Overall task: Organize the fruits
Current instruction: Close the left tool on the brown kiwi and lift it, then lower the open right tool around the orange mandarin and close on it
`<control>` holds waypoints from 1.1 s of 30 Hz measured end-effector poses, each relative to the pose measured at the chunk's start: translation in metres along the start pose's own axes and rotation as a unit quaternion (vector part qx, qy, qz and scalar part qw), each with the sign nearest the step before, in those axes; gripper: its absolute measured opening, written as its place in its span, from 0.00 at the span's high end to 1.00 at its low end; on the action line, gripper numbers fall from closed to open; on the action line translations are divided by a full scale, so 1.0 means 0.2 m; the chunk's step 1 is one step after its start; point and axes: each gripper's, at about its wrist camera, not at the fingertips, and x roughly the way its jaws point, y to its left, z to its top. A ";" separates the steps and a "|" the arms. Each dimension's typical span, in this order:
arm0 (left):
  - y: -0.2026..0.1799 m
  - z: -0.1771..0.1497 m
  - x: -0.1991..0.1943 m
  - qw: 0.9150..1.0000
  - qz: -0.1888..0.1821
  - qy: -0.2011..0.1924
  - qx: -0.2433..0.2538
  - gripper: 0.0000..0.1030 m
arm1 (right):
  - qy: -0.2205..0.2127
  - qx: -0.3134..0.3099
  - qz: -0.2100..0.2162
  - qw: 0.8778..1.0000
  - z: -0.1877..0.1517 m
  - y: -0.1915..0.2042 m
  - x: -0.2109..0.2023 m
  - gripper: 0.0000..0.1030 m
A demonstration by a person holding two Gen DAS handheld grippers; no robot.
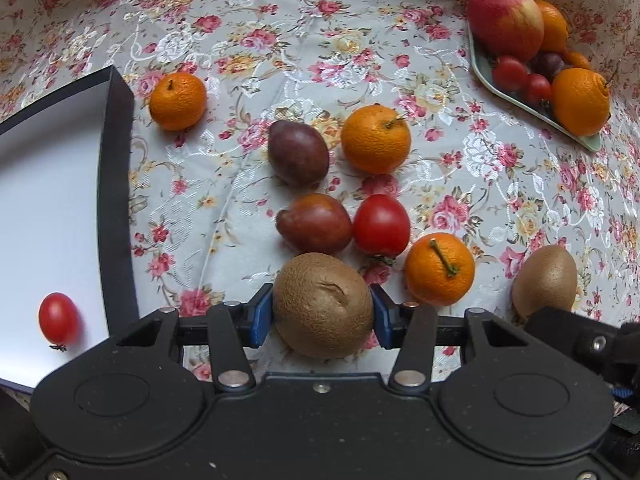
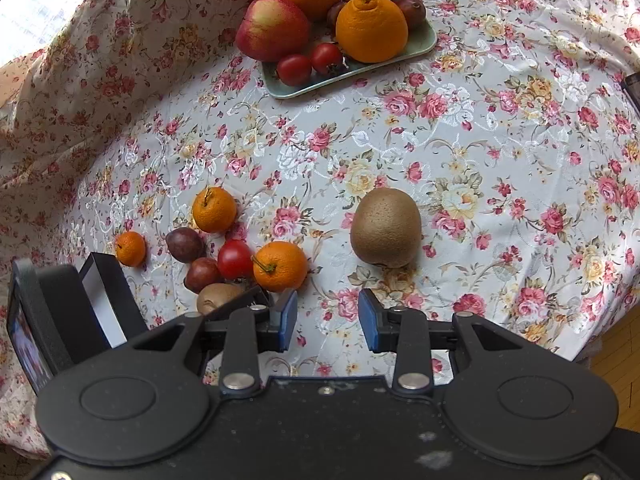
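Observation:
My left gripper (image 1: 322,316) points down at the table, its blue pads pressed on both sides of a brown kiwi (image 1: 323,304). Just beyond it lie a red tomato (image 1: 381,225), two dark plums (image 1: 298,152), and three mandarins (image 1: 439,269). A second kiwi (image 2: 386,227) lies apart on the floral cloth, ahead of my right gripper (image 2: 328,324). That gripper hovers with a narrow gap between its pads and nothing in them. A black box with a white floor (image 1: 116,184) at the left holds one cherry tomato (image 1: 59,319).
A pale green tray (image 2: 348,74) at the far side carries an apple (image 2: 272,28), big oranges, plums and cherry tomatoes. The floral tablecloth rises in folds at the left and back. Bare cloth stretches between the tray and the loose fruit.

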 end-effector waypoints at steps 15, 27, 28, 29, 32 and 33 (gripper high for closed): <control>0.30 0.09 -0.24 0.998 -0.008 -0.040 -0.050 0.46 | 0.026 0.029 -0.013 0.999 0.08 0.22 0.23 0.64; 0.44 0.13 -0.28 0.996 -0.008 -0.043 -0.073 0.46 | 0.018 -0.002 -0.087 0.996 0.07 0.35 0.43 0.57; 0.44 0.13 -0.29 0.996 -0.007 -0.044 -0.075 0.46 | 0.016 -0.006 -0.091 0.996 0.06 0.36 0.44 0.56; 0.45 0.13 -0.29 0.996 -0.006 -0.044 -0.077 0.46 | 0.014 -0.010 -0.096 0.995 0.06 0.37 0.44 0.57; 0.49 0.14 -0.30 0.995 -0.006 -0.042 -0.087 0.46 | 0.007 -0.019 -0.101 0.995 0.06 0.39 0.45 0.59; 0.50 0.14 -0.31 0.995 -0.005 -0.043 -0.091 0.46 | 0.005 -0.025 -0.103 0.994 0.06 0.40 0.45 0.59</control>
